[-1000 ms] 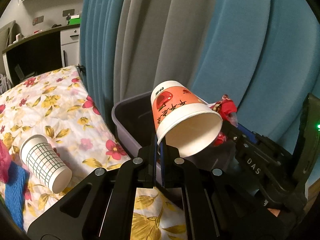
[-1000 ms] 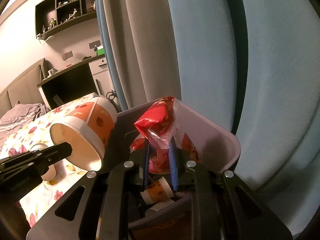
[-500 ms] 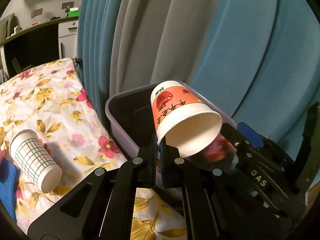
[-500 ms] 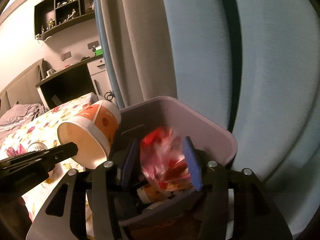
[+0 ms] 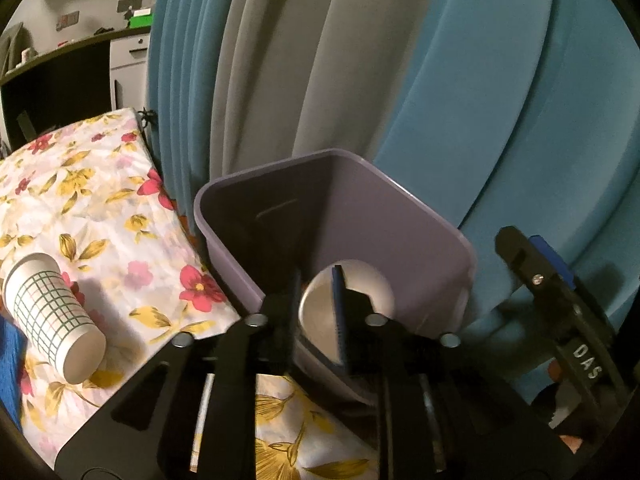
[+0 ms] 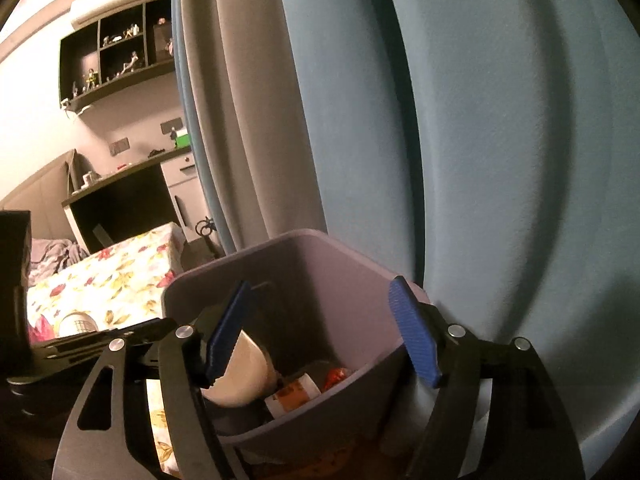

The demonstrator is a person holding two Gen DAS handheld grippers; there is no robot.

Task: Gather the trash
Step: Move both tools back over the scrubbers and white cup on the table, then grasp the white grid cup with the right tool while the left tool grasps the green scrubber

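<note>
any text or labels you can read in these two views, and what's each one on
"DAS": white letters on the black body of the right gripper, seen at the right edge of the left wrist view.

The orange-and-white cup lying in the purple bin has printing, but it is too small and blurred to read.

The checked paper cup on the floral bedspread shows only a grid, no words.

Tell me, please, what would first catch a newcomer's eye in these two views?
The purple bin against the blue curtain dominates, with a white cup dropping in between the open left gripper. The right gripper hangs open above it, and a checked cup lies on the flowered bedspread.
</note>
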